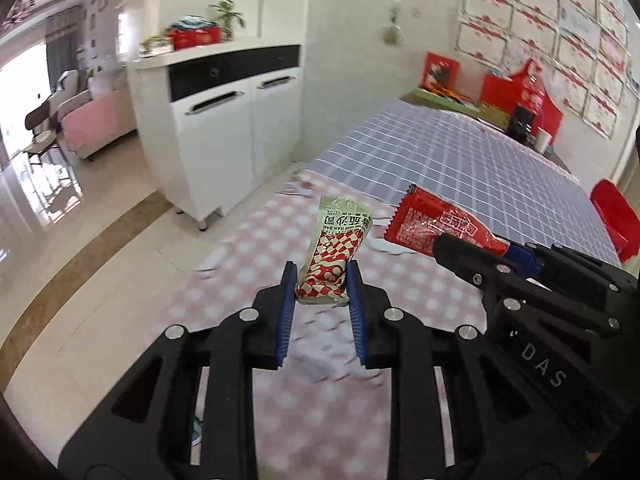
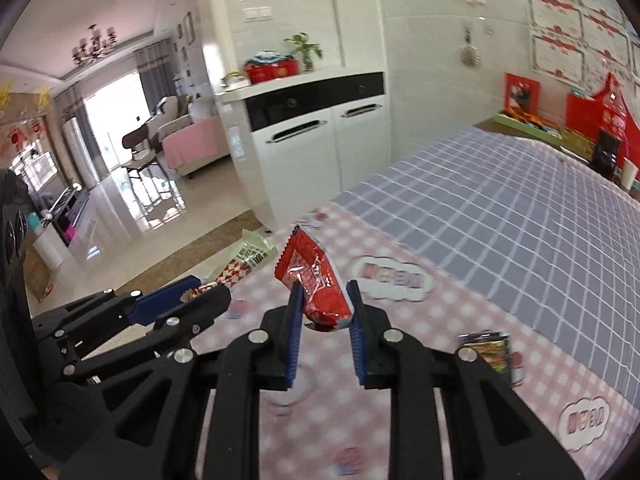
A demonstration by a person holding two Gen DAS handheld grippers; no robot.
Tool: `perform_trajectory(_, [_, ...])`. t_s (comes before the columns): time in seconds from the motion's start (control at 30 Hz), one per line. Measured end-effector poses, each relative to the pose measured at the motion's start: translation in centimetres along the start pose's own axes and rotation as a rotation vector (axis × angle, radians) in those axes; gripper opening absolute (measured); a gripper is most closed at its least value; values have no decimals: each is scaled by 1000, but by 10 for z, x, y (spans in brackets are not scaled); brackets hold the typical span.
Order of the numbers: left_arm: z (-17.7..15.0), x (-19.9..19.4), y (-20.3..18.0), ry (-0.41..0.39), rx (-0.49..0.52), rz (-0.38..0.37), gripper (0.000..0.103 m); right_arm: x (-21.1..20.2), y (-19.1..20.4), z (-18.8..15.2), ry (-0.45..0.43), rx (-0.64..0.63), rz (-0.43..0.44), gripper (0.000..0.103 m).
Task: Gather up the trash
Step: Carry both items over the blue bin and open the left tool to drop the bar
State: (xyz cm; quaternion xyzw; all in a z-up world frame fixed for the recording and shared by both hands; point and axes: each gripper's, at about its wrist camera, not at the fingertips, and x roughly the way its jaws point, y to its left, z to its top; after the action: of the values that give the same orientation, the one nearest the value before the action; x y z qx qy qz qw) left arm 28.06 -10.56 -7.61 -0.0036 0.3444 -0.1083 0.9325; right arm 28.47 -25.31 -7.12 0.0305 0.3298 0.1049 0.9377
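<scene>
My left gripper point(image 1: 321, 280) is shut on a red-and-white checkered snack wrapper point(image 1: 336, 248) that stands upright between its blue pads above the pink checked cloth. Seen from the right wrist, that wrapper point(image 2: 248, 260) sticks out of the left gripper point(image 2: 204, 292) at the left. My right gripper point(image 2: 324, 300) is shut on a red foil wrapper point(image 2: 314, 276), held above the table. In the left wrist view the red wrapper point(image 1: 436, 224) juts from the right gripper point(image 1: 504, 250) at the right. A dark, colourful wrapper point(image 2: 490, 350) lies on the cloth beside the right gripper's arm.
The table carries a pink checked cloth point(image 2: 420, 340) near me and a grey plaid cloth point(image 2: 500, 208) farther back. A white cabinet point(image 1: 224, 120) stands past the table's left edge. Red boxes and a green tray point(image 1: 448, 98) line the far wall. A red chair back point(image 1: 616, 216) is at the right.
</scene>
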Motion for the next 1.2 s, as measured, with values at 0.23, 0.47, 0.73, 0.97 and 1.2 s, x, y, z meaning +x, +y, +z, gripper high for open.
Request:
perform_trajectory(0.23, [-21, -39, 79, -20, -100, 86, 25, 1, 86, -5, 16, -81, 92, 22])
perform_trajectory(0.47, [-49, -71, 163, -27, -215, 191, 25, 17, 174, -15, 61, -157, 202, 22])
perform_trajectory(0.73, [-82, -81, 237, 19, -321, 287, 25, 41, 256, -27, 117, -243, 286, 22])
perform_trajectory(0.97, [-100, -74, 274, 52, -373, 331, 25, 70, 297, -39, 168, -283, 325, 22])
perform_trajectory(1.2, [-114, -54, 298, 103, -398, 355, 25, 93, 316, -45, 196, -292, 337, 22])
